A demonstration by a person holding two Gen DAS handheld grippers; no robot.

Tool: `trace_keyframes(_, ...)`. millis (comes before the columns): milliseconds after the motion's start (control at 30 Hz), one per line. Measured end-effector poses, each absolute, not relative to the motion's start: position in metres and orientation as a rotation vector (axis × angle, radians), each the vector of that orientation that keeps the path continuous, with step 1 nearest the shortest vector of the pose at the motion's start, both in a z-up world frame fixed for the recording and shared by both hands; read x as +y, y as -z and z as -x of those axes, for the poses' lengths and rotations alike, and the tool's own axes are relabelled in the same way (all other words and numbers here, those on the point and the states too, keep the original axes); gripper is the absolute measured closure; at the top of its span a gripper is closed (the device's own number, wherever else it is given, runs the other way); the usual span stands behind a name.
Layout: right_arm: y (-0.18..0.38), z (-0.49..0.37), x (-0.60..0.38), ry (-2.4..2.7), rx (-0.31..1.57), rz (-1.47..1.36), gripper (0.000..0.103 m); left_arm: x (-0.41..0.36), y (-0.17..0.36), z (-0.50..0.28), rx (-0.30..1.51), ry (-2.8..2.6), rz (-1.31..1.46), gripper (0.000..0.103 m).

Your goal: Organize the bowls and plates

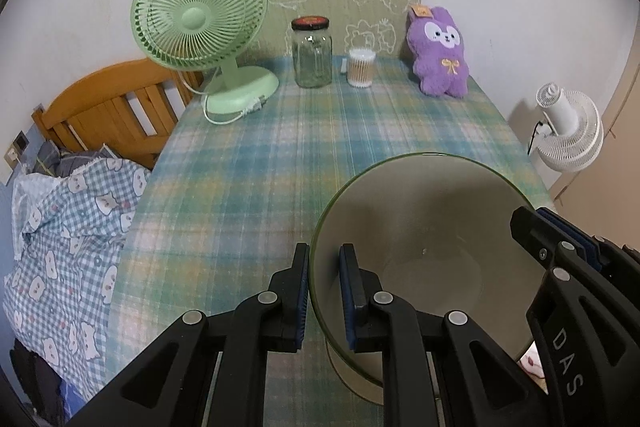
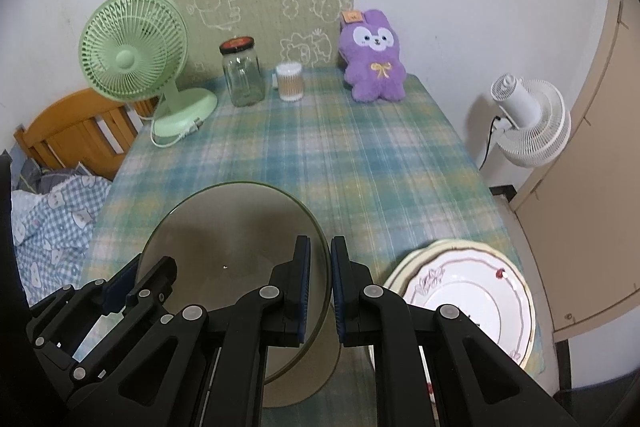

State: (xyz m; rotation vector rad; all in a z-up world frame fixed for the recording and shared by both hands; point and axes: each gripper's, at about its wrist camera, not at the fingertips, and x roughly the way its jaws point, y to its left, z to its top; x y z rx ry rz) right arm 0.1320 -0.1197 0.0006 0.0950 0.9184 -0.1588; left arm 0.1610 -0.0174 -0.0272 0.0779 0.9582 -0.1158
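A large beige bowl with a green rim (image 1: 424,227) (image 2: 232,227) is held between both grippers just above the plaid tablecloth. My left gripper (image 1: 324,291) is shut on the bowl's left rim, one finger outside and one inside. My right gripper (image 2: 320,287) is shut on the bowl's right rim in the same way; it also shows in the left wrist view (image 1: 560,247). The left gripper also shows in the right wrist view (image 2: 132,287). A stack of white plates with a floral pattern (image 2: 480,291) lies on the table to the right of the bowl.
At the table's far end stand a green desk fan (image 1: 200,15), a glass jar with a dark lid (image 1: 312,55), a tub of cotton swabs (image 1: 361,67) and a purple plush rabbit (image 1: 440,55). A wooden bed frame (image 1: 112,111) and bedding lie left. A white fan (image 2: 528,119) stands right.
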Motion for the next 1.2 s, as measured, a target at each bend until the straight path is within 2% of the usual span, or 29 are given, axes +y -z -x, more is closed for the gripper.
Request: trace_keyframes(1200,0.055,-0.124,-0.123,0.179,1.084,-0.101,0.089,-0.020,0.075,-0.150,1.077,0.138,-0.119,0.092)
